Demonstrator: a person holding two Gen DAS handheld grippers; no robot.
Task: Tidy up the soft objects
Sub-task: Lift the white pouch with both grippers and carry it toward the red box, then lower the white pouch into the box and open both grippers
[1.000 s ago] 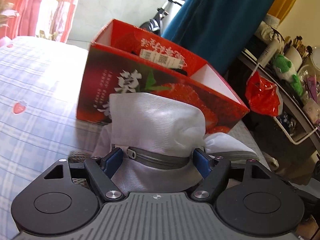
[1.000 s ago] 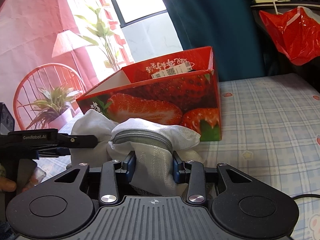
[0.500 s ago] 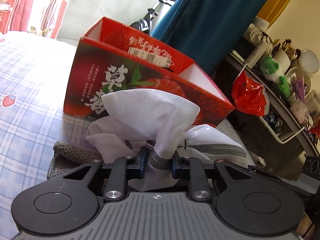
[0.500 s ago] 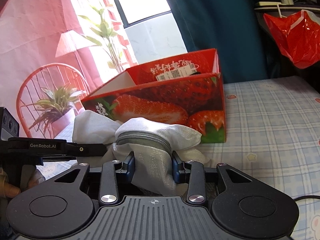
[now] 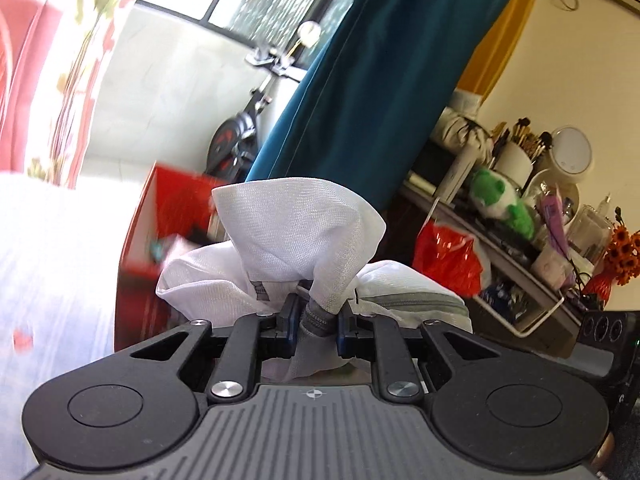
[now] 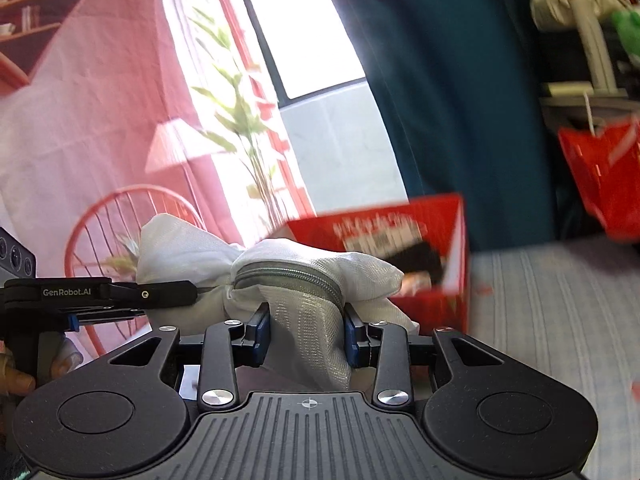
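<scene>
Left gripper (image 5: 318, 320) just closed, right gripper (image 6: 306, 330) clamped, both pinching white mesh bag (image 6: 280, 268); best lifted level, over red box (image 6: 436, 240).

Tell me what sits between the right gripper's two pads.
In the right wrist view, the right gripper pinches a bunched fold of the white mesh laundry bag, its grey zipper arching just above.

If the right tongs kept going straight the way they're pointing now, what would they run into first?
Probably the red strawberry box. The right tongs are shut on the white mesh laundry bag, and the open box sits just beyond it, slightly to the right. Motion blur makes the depth uncertain.
</scene>
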